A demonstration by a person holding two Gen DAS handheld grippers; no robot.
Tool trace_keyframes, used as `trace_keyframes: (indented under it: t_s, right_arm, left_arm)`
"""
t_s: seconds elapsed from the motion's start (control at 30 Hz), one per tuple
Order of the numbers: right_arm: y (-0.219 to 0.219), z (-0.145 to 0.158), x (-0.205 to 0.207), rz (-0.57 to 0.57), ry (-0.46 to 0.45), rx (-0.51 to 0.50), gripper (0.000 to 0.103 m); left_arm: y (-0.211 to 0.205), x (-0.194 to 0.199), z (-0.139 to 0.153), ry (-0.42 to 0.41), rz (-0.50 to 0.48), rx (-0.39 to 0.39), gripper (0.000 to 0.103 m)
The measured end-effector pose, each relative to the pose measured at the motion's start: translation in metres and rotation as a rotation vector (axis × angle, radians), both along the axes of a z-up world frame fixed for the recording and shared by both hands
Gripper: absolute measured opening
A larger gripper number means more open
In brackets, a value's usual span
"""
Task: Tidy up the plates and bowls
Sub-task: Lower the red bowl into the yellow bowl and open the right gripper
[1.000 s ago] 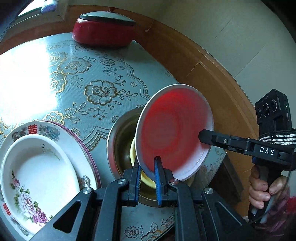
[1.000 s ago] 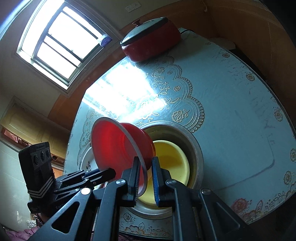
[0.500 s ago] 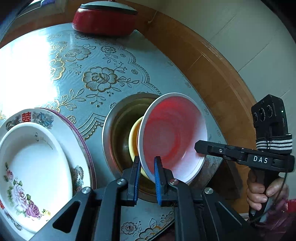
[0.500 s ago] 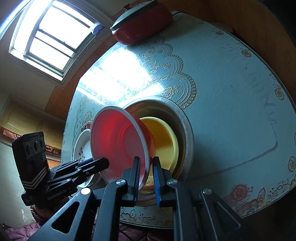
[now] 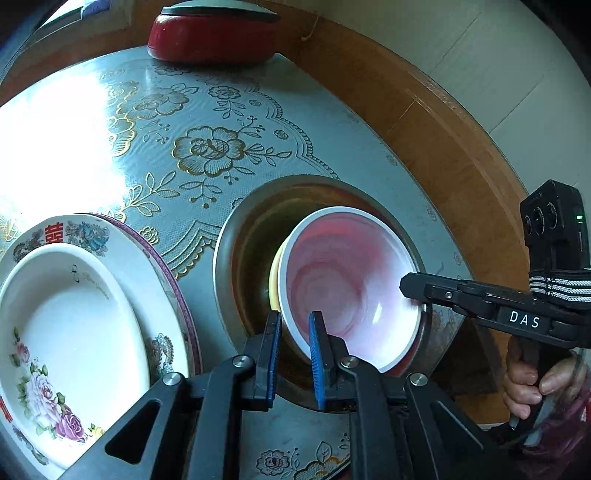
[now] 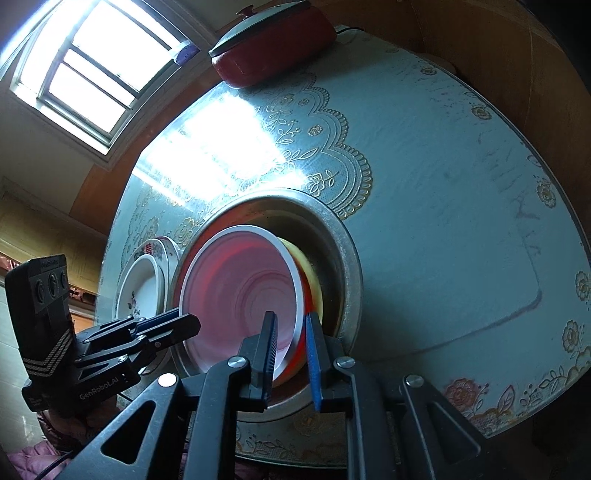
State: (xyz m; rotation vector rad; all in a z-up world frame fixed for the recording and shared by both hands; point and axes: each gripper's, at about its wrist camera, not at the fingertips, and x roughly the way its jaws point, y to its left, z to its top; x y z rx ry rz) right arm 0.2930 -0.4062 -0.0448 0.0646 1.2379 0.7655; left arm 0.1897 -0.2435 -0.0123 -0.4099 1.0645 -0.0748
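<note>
A red bowl with a white rim (image 5: 347, 291) (image 6: 240, 295) sits inside a yellow bowl (image 5: 275, 273) (image 6: 312, 280), which lies in a steel basin (image 5: 229, 251) (image 6: 347, 258) on the table. My left gripper (image 5: 294, 332) straddles the bowl's near rim, jaws slightly parted. My right gripper (image 6: 290, 332) straddles the opposite rim the same way and shows in the left wrist view (image 5: 406, 286). Both grips look loosened on the rim.
A stack of floral plates (image 5: 74, 314) (image 6: 142, 288) lies left of the basin. A red lidded pot (image 5: 212, 33) (image 6: 273, 40) stands at the table's far edge. The wooden table rim (image 5: 443, 140) and wall run along the right.
Both grippers lowered the red bowl from a tilted hold above the basin down into the yellow bowl. The jaws have opened slightly around its rim.
</note>
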Motion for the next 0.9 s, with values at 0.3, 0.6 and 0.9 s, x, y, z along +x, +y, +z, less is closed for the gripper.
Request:
trace_keyframes:
  t_s: [0.3, 0.6, 0.9]
  right_arm:
    - [0.005, 0.001, -0.002, 0.031, -0.051, -0.011, 0.013]
    - [0.008, 0.005, -0.003, 0.034, -0.077, -0.007, 0.024]
    - [-0.006, 0.018, 0.004, -0.013, -0.127, 0.026, 0.024]
  left_arm:
    - [0.0, -0.004, 0.001, -0.02, 0.008, 0.02, 0.017]
    - [-0.001, -0.011, 0.009, -0.053, 0.031, 0.04, 0.022]
    - [-0.003, -0.021, 0.017, -0.076, 0.046, 0.052, 0.022]
